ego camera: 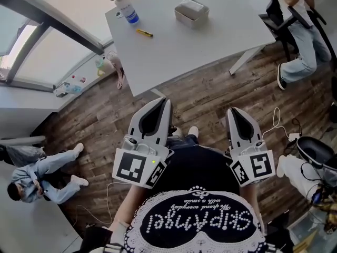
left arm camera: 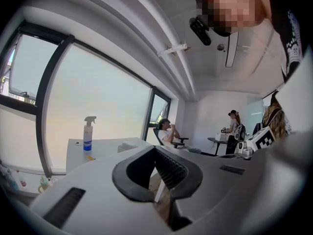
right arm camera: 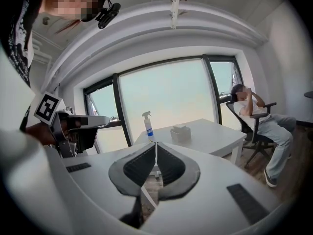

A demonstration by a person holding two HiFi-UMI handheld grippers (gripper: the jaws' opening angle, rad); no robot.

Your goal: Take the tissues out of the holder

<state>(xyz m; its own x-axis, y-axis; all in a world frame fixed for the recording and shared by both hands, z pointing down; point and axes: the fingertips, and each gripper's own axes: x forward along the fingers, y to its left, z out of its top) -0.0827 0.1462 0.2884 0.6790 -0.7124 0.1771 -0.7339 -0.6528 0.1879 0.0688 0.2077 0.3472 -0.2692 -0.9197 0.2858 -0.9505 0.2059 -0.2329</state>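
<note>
Wood-plank floor (ego camera: pixel 84 125) fills most of the head view, and a wall of tall windows (right arm camera: pixel 166 102) runs behind the scene in the right gripper view. On that floor, in the upper middle of the head view, stands a white table (ego camera: pixel 210 46). One seated person (ego camera: pixel 300 46) is at the upper right edge and another (ego camera: pixel 42 175) at the lower left.

Both tools sit in the lower middle of the head view, over bare floor and short of the table's near edge. The left gripper (left arm camera: pixel 154 148) has its fingers brought together at the tips with nothing between them. The right gripper (right arm camera: pixel 156 143) is likewise closed tip to tip and empty.

The tissue holder (ego camera: pixel 191 10), a pale box with tissues showing at its top, rests on the far part of the table, well apart from both tools. A spray bottle (ego camera: pixel 125 4) stands at the table's upper left corner, and a small yellow pen-like thing (ego camera: pixel 145 33) lies just below it.
</note>
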